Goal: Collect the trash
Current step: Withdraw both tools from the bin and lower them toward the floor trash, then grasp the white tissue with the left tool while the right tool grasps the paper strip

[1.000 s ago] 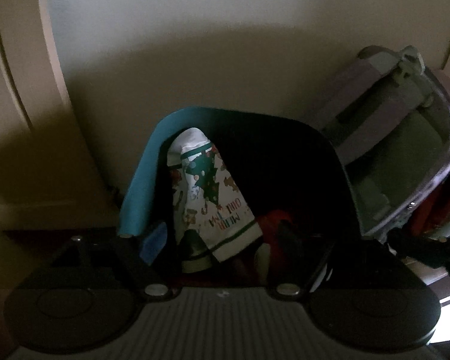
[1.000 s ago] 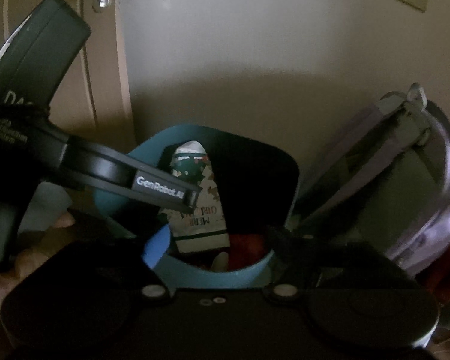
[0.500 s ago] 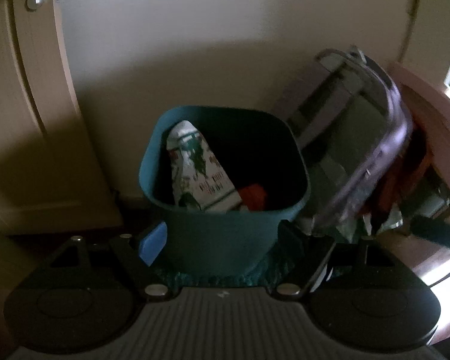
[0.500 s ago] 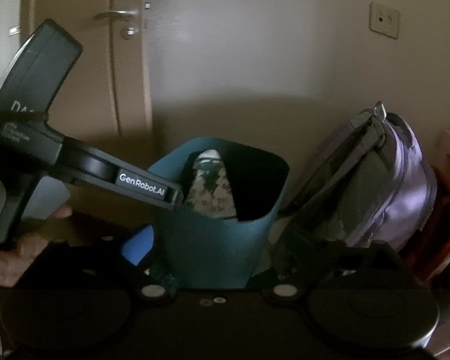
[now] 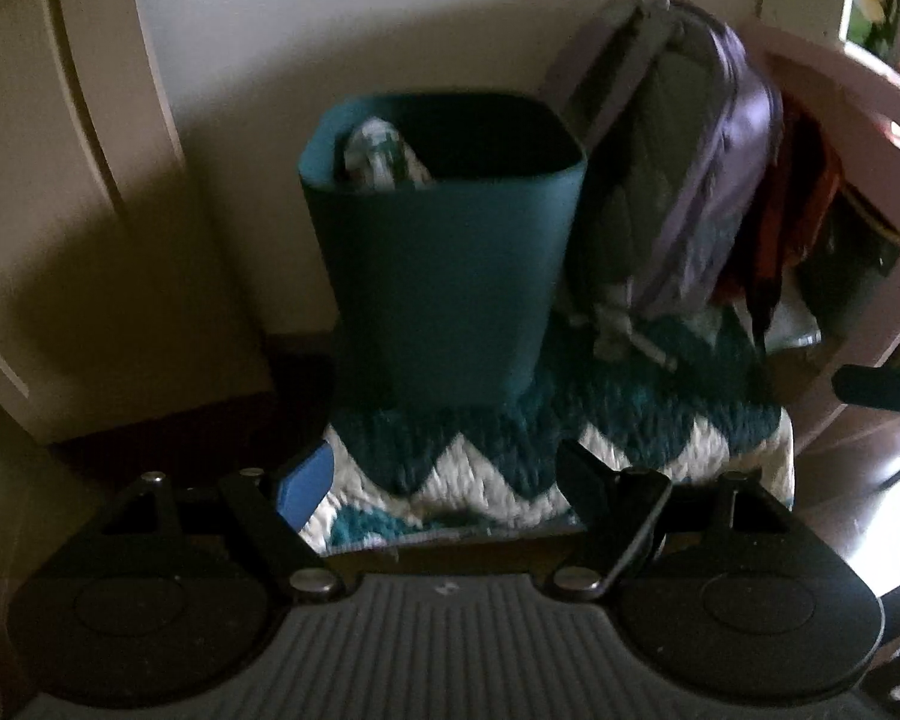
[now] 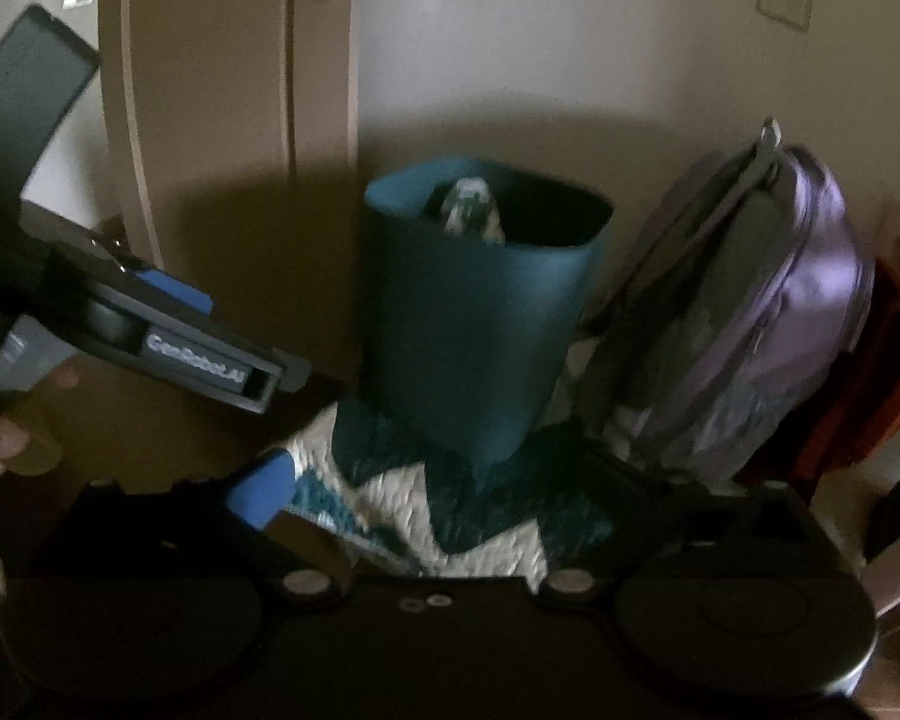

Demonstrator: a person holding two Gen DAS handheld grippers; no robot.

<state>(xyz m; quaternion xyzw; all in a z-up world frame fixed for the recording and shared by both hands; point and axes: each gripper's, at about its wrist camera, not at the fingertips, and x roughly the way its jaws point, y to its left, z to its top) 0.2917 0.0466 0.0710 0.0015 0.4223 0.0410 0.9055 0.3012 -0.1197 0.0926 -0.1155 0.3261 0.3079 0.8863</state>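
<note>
A purple backpack [image 5: 684,192] is leaning just right of the teal bin [image 5: 444,252], which is standing on a zigzag rug [image 5: 570,456]. A printed wrapper [image 5: 381,153] is sticking up inside the bin's left corner. Both grippers are hovering short of the bin: the left gripper [image 5: 444,480] with jaws apart and empty, the right gripper [image 6: 444,498] with jaws just opening wide, nothing between them.

both wrists: angled down, near | shared: bin [image 5: 444,276], backpack [image 6: 768,312]
</note>
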